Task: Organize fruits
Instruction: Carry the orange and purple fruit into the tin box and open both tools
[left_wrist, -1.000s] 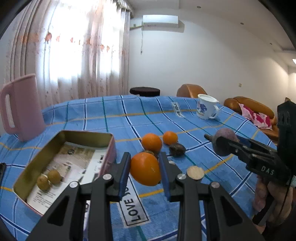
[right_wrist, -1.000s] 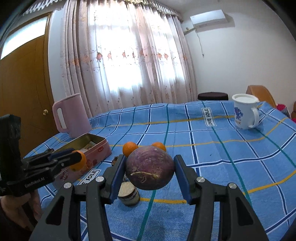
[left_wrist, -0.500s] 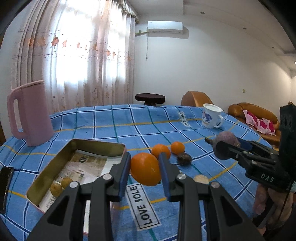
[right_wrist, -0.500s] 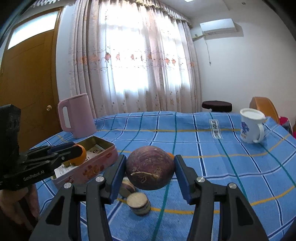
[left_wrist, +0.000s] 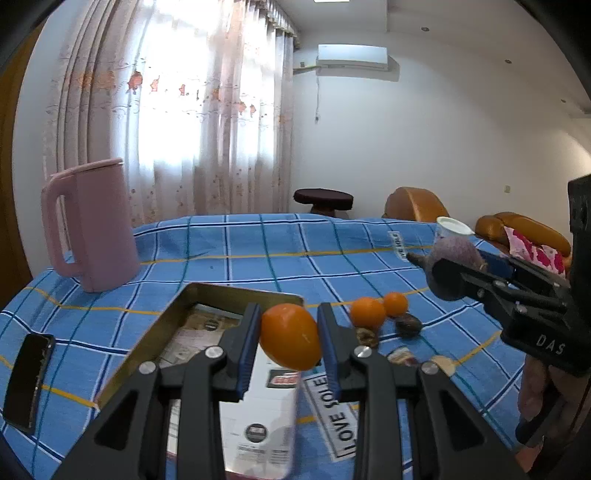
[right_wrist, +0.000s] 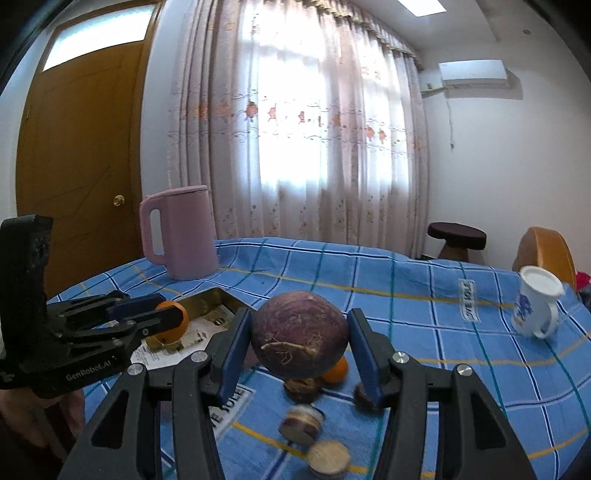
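Observation:
My left gripper (left_wrist: 290, 341) is shut on an orange fruit (left_wrist: 290, 341) and holds it above the near right edge of an open metal tin (left_wrist: 166, 325). My right gripper (right_wrist: 300, 338) is shut on a round purple fruit (right_wrist: 300, 334) and holds it above the table. In the left wrist view the right gripper (left_wrist: 443, 273) is to the right with the purple fruit (left_wrist: 456, 251). In the right wrist view the left gripper (right_wrist: 162, 317) is at left over the tin (right_wrist: 210, 314). Two small oranges (left_wrist: 369, 313) and a dark fruit (left_wrist: 408, 326) lie on the cloth.
A pink jug (left_wrist: 92, 229) stands at the far left. A black phone (left_wrist: 29, 380) lies at the left edge. A white mug (right_wrist: 535, 306) stands at the right. Small round slices (right_wrist: 328, 458) lie on the blue checked cloth (left_wrist: 295, 258).
Both grippers have risen and tilted up with their fruits. The left gripper has moved left, so the orange now hangs over the tin's edge.

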